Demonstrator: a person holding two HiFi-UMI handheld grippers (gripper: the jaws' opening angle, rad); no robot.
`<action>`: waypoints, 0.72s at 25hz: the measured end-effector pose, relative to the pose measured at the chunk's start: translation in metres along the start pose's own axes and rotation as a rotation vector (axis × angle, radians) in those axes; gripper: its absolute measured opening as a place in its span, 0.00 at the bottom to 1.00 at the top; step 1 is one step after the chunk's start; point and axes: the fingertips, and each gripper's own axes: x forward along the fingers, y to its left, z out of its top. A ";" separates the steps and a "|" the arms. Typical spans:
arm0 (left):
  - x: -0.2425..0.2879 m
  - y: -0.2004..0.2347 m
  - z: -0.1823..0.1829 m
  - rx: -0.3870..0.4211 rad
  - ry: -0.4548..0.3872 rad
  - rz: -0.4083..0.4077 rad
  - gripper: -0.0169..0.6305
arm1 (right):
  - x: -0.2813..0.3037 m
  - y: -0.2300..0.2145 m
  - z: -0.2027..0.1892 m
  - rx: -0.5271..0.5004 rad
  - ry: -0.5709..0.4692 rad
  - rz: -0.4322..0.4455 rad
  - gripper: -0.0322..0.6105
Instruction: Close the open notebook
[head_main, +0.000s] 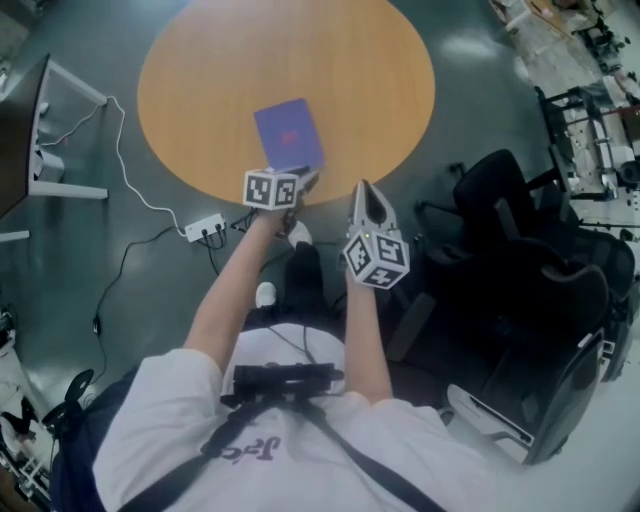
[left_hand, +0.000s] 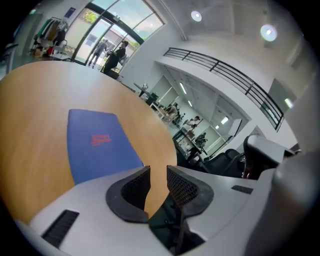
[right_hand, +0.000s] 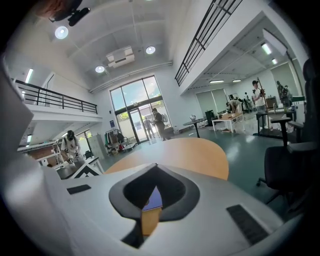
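notebook (head_main: 289, 134) lies flat and closed on the round wooden tabletop (head_main: 200, 80), blue-violet cover up, small red print near the middle of the cover. it sits close to the table's near edge, the edge toward the person, a little right of that edge's midpoint in the head view. long sides run away from the person, slightly skewed.

left gripper (head_main: 305, 180) is at the near edge of the tabletop, tips right at the notebook's near end. whether it touches the cover cannot be told. in the left gripper view the jaws stand a little apart, a narrow gap, with nothing between the pads (left_hand: 182, 186); only bare wood and the table's rim show through. the notebook (left_hand: 100, 145) lies left of the gap, its near end hidden behind the left gripper's (left_hand: 158, 172) body.

right gripper (head_main: 364, 190) is held off the table, just outside the near edge, right of the left one and apart from the notebook. its tips are pressed together and hold nothing. in the right gripper view a slit lower down between the jaws of the right gripper (right_hand: 155, 167) shows a sliver of notebook (right_hand: 153, 198) and wood.

floor: white power strip (head_main: 205, 228) with cables left of the person's legs. black office chairs (head_main: 560, 300) to the right. people stand by the glass doors (right_hand: 135, 117) far off.
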 end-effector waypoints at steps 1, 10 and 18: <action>-0.011 -0.005 0.005 -0.011 -0.034 -0.015 0.18 | -0.001 0.007 0.002 -0.006 -0.003 0.011 0.08; -0.157 -0.042 0.068 0.131 -0.406 0.050 0.18 | -0.025 0.092 0.041 -0.146 -0.111 0.109 0.08; -0.300 -0.078 0.083 0.321 -0.643 0.231 0.05 | -0.065 0.203 0.079 -0.314 -0.230 0.287 0.08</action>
